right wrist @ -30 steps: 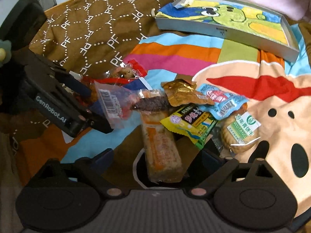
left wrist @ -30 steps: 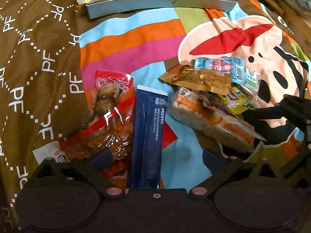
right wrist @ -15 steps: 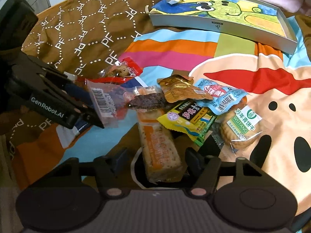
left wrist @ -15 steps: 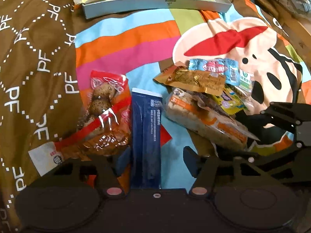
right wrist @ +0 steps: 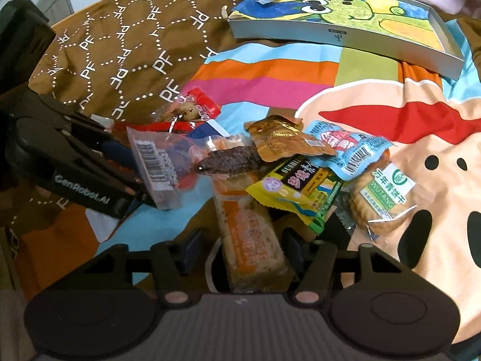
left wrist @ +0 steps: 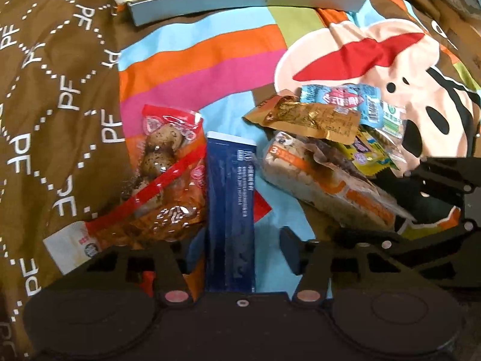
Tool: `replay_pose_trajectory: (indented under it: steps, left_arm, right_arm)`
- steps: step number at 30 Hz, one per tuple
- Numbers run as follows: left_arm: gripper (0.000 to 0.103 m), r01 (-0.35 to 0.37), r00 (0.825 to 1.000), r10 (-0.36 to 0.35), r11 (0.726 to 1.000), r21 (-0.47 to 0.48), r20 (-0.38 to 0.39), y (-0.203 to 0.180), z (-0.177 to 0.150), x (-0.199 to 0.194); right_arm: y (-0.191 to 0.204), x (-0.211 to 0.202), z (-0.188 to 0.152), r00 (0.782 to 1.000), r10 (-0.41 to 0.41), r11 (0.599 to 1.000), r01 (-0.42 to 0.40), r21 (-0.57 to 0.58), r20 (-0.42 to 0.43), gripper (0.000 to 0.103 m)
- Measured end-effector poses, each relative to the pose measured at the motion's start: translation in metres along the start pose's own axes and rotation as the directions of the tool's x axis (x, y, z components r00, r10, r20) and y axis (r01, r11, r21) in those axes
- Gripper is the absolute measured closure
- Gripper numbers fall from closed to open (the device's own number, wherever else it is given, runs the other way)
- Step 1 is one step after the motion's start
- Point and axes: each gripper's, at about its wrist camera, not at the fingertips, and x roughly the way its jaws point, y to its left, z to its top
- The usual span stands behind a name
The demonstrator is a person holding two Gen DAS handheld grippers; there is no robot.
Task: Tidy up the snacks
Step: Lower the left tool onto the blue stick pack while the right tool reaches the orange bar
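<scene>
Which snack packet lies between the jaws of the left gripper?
The dark blue stick packet. It is long, narrow and plain, and it runs straight up between the jaws; the red packet with brown pieces lies beside it.

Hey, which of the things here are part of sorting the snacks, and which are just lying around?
Part of the job:
- blue stick pack, between the left gripper's jaws
- orange rice bar, between the right gripper's jaws
- red egg pack
- gold pouch
- yellow pack
- biscuit pack
- tray, likely where the snacks go

Lying about:
- bedspread
</scene>
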Motion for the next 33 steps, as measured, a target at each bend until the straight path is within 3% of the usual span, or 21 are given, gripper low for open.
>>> replay_pose_trajectory:
  steps: [2,5,21,28,33]
  left_arm:
    - [0.066,-0.002,1.0,0.002,1.0,-0.027,-0.003,0.004,0.001,-0.001]
    - [0.068,0.043,0.999,-0.044,0.996,-0.074,-0.018,0.008,0.002,-0.003]
    - [0.066,-0.016,1.0,0.016,1.0,0.006,-0.002,-0.006,0.002,0.006]
    - [0.067,0.006,1.0,-0.005,0.999,-0.037,0.022,0.0,-0.003,0.004]
    - [0.075,-0.01,1.0,0.01,0.999,-0.04,0.01,-0.005,-0.005,-0.001]
  right_arm:
    - [0.001,-0.002,0.0,1.0,0.012,1.0,-0.012,0.0,0.0,0.054]
    - [0.006,-0.004,0.001,1.0,0.023,1.0,-0.023,-0.016,0.002,0.059]
    - [0.009,0.009,0.002,1.0,-0.006,1.0,0.006,0.019,-0.001,0.058]
    - [0.007,0.013,0.005,0.999,0.0,0.999,0.002,0.05,-0.035,0.058]
    - [0.016,0.011,0.001,0.999,-0.043,0.999,0.043,-0.023,-0.025,0.064]
